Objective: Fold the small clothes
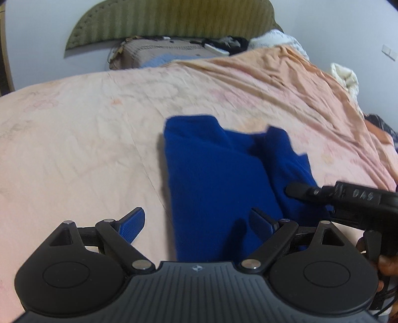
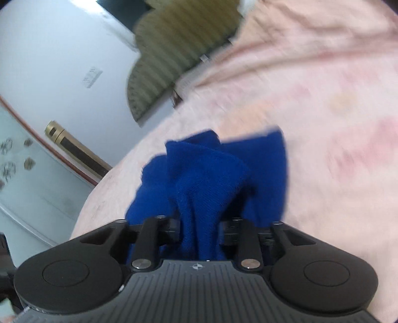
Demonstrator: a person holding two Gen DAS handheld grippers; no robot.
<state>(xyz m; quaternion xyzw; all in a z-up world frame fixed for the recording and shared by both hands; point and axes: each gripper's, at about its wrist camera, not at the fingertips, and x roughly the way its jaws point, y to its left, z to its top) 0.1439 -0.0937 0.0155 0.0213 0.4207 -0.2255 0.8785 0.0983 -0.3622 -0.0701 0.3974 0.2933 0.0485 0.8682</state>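
- Your left wrist camera looks down, close over the bed (image 1: 74, 119).
- Your right wrist camera sits nearer, rolled sideways.
- The 2 views share the blue garment (image 1: 219, 179) (image 2: 211, 174) and headboard (image 1: 169, 22) (image 2: 169, 57).

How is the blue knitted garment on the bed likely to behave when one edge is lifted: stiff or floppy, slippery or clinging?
The blue garment will probably be floppy: it bunches into soft folds between the right gripper fingers. Its knit surface looks matte, so it will likely grip rather than slide. On the wrinkled bedsheet, the rest may drag along.
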